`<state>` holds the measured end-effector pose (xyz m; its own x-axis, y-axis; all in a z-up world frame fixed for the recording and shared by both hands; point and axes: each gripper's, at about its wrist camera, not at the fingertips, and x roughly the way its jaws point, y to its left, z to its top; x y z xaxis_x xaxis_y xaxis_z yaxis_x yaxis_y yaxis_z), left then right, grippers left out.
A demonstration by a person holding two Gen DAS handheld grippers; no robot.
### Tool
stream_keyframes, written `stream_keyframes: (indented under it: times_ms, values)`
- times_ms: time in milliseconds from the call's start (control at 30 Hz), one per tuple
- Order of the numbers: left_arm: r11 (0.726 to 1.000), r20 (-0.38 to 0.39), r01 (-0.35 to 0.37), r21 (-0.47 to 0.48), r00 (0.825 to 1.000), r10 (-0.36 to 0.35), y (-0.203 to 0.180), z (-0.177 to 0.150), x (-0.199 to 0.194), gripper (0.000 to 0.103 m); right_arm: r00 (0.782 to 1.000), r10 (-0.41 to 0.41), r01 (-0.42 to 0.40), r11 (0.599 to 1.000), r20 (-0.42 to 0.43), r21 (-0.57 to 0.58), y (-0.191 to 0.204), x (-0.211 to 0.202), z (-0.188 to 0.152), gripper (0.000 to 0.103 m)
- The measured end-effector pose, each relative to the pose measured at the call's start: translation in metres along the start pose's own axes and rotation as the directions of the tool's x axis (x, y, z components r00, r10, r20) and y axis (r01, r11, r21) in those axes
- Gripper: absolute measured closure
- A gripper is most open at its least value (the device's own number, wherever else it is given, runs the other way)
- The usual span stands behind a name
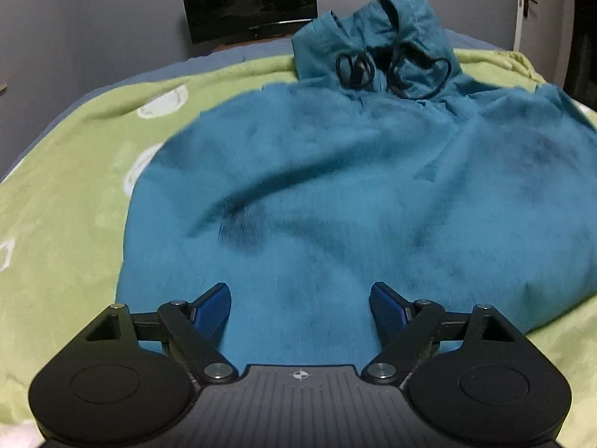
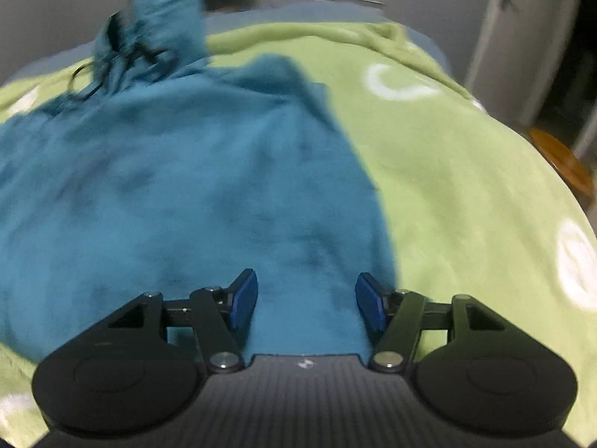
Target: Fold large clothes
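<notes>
With my left claw (image 1: pixel 300 308) and right claw (image 2: pixel 306 298) both spread open and holding nothing over the near hem of the teal hoodie (image 1: pixel 335 186), which lies mid-frame on the green blanket (image 1: pixel 56 205), I'd pinch each lower corner evenly before folding toward the hood (image 1: pixel 391 30) at the top.

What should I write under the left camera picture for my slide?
The left tool, open and empty, over a teal hoodie spread on a green blanket.

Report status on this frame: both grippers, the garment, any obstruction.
Left gripper open, right gripper open, nothing between the pads. Teal hooded sweatshirt spread on green fleece blanket, black drawstrings looped at the hood. Nothing in the way.
</notes>
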<state>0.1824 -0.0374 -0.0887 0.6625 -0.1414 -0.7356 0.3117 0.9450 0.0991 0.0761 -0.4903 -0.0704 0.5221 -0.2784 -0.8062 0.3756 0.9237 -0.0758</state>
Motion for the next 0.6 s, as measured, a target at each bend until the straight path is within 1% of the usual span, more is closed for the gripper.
stream_keyframes:
  times_ms: [33,67,100,167,200,233,267,333,433,533,567,600]
  values:
    - [1.0,-0.004,0.005,-0.022,1.0,-0.005,0.003,0.0,-0.003,0.017,1.0,-0.012,0.012,0.999,0.008,0.049,-0.008,-0.005,0.0,0.044]
    - [0.999,-0.006,0.012,-0.053,1.0,-0.013,0.007,0.001,-0.007,0.017,1.0,-0.009,0.006,0.995,0.027,0.099,-0.016,-0.011,-0.001,0.044]
    - [0.996,-0.003,0.017,-0.088,1.0,-0.018,0.013,0.003,-0.013,0.02,0.998,0.014,-0.023,0.988,0.058,0.153,-0.024,-0.02,-0.002,0.044]
    - [0.985,0.016,0.032,-0.171,0.999,-0.03,0.026,0.003,-0.028,0.02,0.992,0.065,-0.091,0.959,0.104,0.267,-0.041,-0.039,-0.007,0.04]
    - [0.975,0.031,0.049,-0.218,0.999,-0.043,0.034,0.002,-0.037,0.019,0.989,0.09,-0.123,0.939,0.116,0.322,-0.048,-0.047,-0.01,0.035]
    - [0.962,0.044,0.061,-0.267,0.998,-0.051,0.043,-0.001,-0.044,0.018,0.987,0.111,-0.147,0.917,0.117,0.372,-0.054,-0.052,-0.014,0.034]
    - [0.947,0.052,0.069,-0.312,0.997,-0.056,0.051,-0.004,-0.05,0.017,0.986,0.125,-0.159,0.892,0.107,0.423,-0.062,-0.056,-0.02,0.034]
    - [0.921,0.042,0.076,-0.382,0.997,-0.065,0.067,-0.009,-0.057,0.016,0.987,0.153,-0.158,0.842,0.052,0.516,-0.071,-0.055,-0.028,0.034]
    - [0.881,-0.011,0.065,-0.469,0.997,-0.08,0.086,-0.018,-0.058,0.016,0.981,0.192,-0.16,0.788,0.009,0.594,-0.083,-0.052,-0.038,0.034]
    - [0.821,-0.06,0.097,-0.563,0.986,-0.158,0.099,-0.031,-0.046,0.015,0.971,0.238,-0.173,0.762,-0.022,0.624,-0.083,-0.048,-0.047,0.034]
    - [0.811,-0.075,0.104,-0.575,0.981,-0.179,0.101,-0.034,-0.042,0.015,0.967,0.252,-0.176,0.761,-0.034,0.624,-0.08,-0.044,-0.047,0.033]
    - [0.813,-0.088,0.097,-0.574,0.98,-0.179,0.101,-0.035,-0.038,0.015,0.965,0.26,-0.176,0.768,-0.048,0.616,-0.077,-0.04,-0.046,0.033]
